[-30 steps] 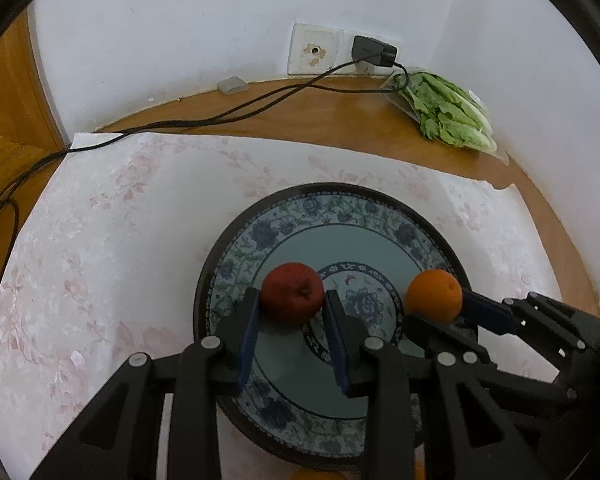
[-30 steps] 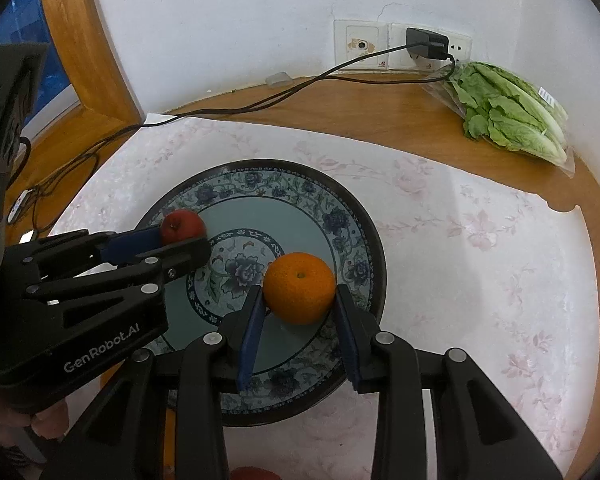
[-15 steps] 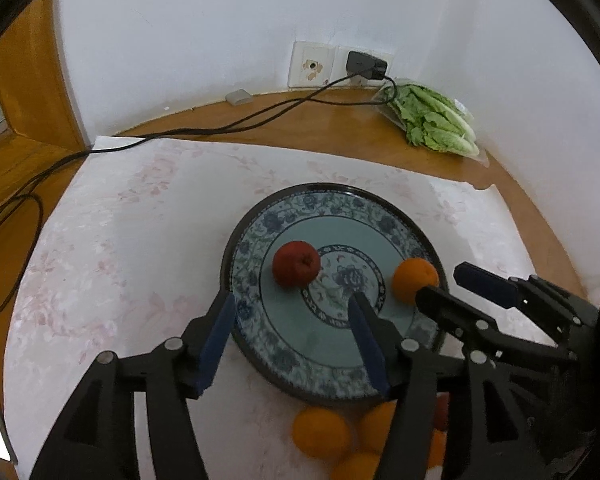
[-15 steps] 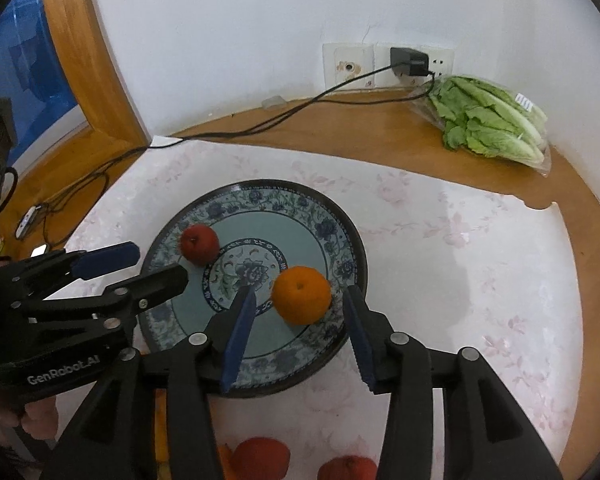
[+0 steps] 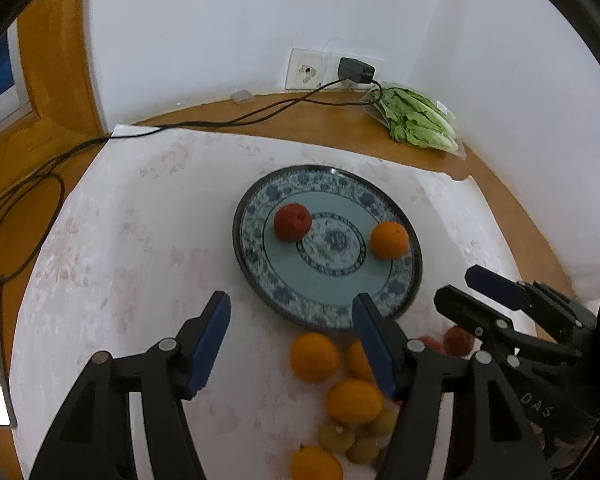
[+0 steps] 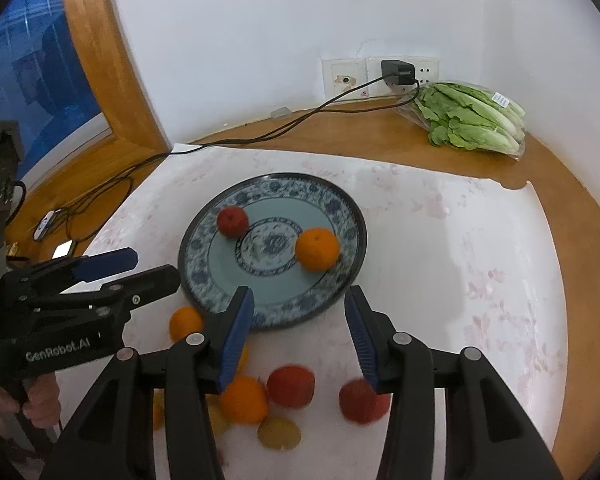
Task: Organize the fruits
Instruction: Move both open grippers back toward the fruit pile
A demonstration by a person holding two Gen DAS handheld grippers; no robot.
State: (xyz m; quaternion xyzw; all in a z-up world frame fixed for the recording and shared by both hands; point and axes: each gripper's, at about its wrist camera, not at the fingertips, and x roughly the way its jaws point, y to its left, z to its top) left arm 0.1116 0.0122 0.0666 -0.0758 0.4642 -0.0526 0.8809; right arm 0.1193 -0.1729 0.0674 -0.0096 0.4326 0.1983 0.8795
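Where the left view hides them, two red apples (image 6: 290, 386) below the plate (image 6: 350, 216), both tools (image 5: 290, 334) (image 6: 298, 326) spread apart, empty

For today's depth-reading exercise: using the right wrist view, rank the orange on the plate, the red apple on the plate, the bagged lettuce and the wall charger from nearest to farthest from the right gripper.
From the right gripper:
1. Orange, on the plate's right side, just ahead of the fingers.
2. Red apple, on the plate's left side, a little farther back.
3. Bagged lettuce, far right on the wooden ledge.
4. Wall charger, plugged in on the back wall.
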